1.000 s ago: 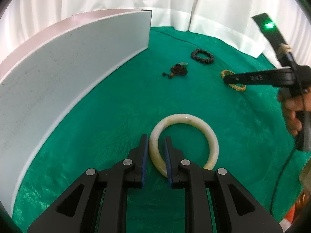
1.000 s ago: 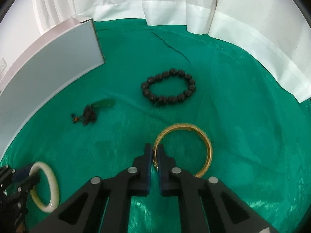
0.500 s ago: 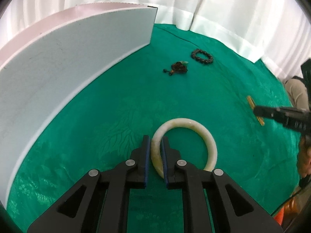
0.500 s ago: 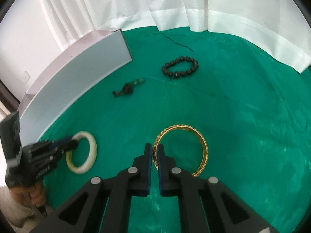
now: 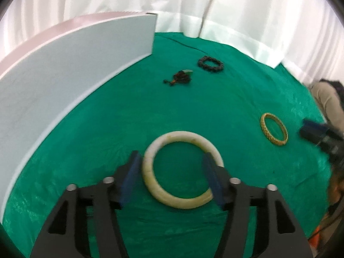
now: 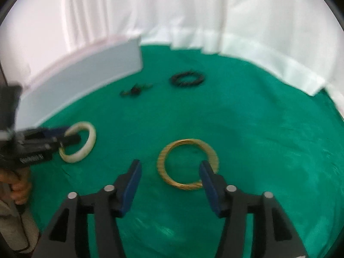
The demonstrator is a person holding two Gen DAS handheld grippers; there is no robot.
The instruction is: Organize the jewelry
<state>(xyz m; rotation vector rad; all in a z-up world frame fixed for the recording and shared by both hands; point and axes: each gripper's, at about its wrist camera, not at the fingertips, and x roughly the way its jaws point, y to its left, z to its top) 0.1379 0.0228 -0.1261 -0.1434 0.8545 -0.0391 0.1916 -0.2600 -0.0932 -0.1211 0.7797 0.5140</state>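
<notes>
seemingly early: both tools, left tool (image 5: 172,169) and right tool (image 6: 169,176), released; jade bangle (image 5: 182,169), gold bangle (image 6: 187,163), bead bracelet (image 5: 210,63), pendant (image 5: 179,77) loose on tabletop (image 5: 129,111), unsorted.

Staged tabletop: green cloth (image 5: 150,111), white drapes (image 5: 247,10).

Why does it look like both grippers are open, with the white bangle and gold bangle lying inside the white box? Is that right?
Not quite. Both the left gripper and the right gripper are open, but the white bangle and gold bangle lie on the green cloth, outside the white box. Both wrist views show it.
</notes>
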